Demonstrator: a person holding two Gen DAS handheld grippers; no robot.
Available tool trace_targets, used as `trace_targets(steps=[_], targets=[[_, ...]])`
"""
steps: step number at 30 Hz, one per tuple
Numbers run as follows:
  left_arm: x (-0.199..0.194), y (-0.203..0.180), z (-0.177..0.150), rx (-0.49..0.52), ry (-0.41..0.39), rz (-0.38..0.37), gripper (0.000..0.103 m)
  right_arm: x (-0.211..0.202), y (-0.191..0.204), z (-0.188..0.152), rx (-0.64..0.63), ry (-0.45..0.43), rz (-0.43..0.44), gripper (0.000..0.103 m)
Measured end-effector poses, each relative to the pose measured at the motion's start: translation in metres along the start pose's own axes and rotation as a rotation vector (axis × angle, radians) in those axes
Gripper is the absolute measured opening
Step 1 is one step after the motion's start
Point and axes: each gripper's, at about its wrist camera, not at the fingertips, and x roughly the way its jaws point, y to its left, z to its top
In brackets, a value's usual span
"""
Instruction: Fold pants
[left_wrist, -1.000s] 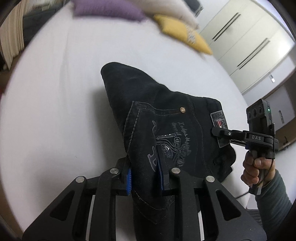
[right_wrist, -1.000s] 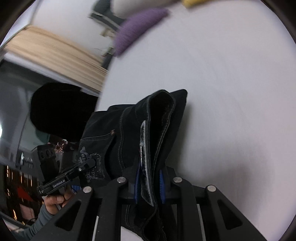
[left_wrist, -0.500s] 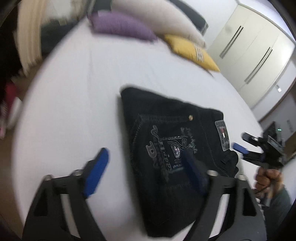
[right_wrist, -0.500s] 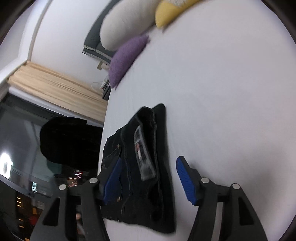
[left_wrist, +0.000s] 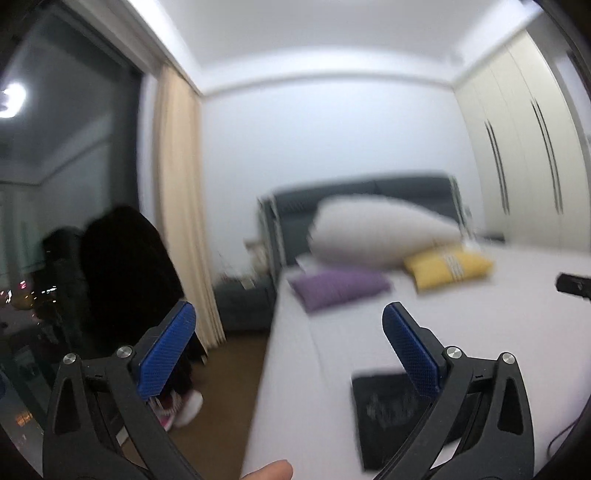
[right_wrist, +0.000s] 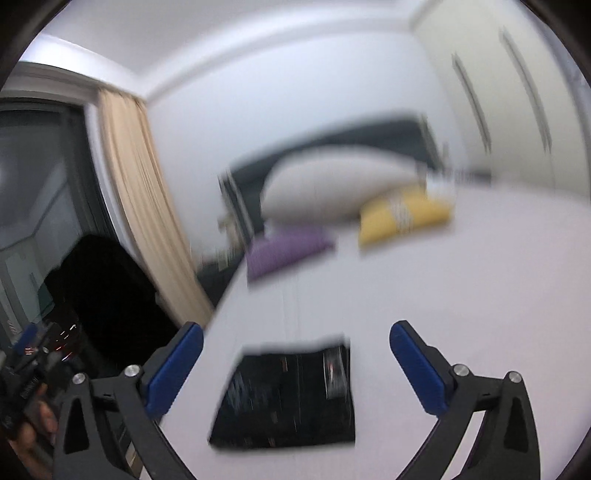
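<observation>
pants (right_wrist: 288, 395) – dark matt denim | bed (right_wrist: 424, 288) – smooth white cloth

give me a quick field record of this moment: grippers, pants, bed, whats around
left gripper: open, empty, raised off the bed
right gripper: open, empty, above the pants
pants: black, folded into a compact rectangle, flat on the bed, untouched
bed: white sheet
pillows: purple, yellow, large white at the headboard end
image quality: motion-blurred
</observation>
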Motion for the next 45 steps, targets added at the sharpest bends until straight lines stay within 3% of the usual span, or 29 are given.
trace_targets(steps=[3,5,10,16,19,22,26,34,45], targets=[[-0.033,0.015,0.027,-0.044,-0.099,-0.001,0.103,-0.043,0.021,0.025,-0.050,-0.149,-0.016,0.103],[-0.048,0.020,0.041,-0.027,-0.099,-0.029,0.103,-0.064,0.038,0.040,-0.068,-0.232,-0.026,0.103],[-0.073,0.030,0.062,-0.005,-0.028,-0.115,0.103,-0.123,0.057,0.062,-0.099,-0.388,-0.053,0.103],[-0.075,0.031,0.064,-0.033,0.150,-0.185,0.103,-0.154,0.087,0.072,-0.214,-0.412,-0.083,0.103],[-0.052,0.025,0.045,-0.094,0.310,-0.214,0.103,-0.152,0.096,0.072,-0.242,-0.365,-0.064,0.103],[-0.031,0.020,0.014,-0.108,0.480,-0.176,0.103,-0.132,0.095,0.064,-0.213,-0.263,-0.066,0.103],[-0.013,0.014,-0.027,-0.124,0.631,-0.175,0.103,-0.083,0.090,0.041,-0.160,-0.009,-0.149,0.103],[0.013,0.003,-0.083,-0.118,0.737,-0.154,0.103,-0.030,0.081,-0.009,-0.073,0.273,-0.215,0.103],[0.038,-0.016,-0.116,-0.107,0.796,-0.166,0.103,0.000,0.077,-0.044,-0.080,0.452,-0.289,0.103]])
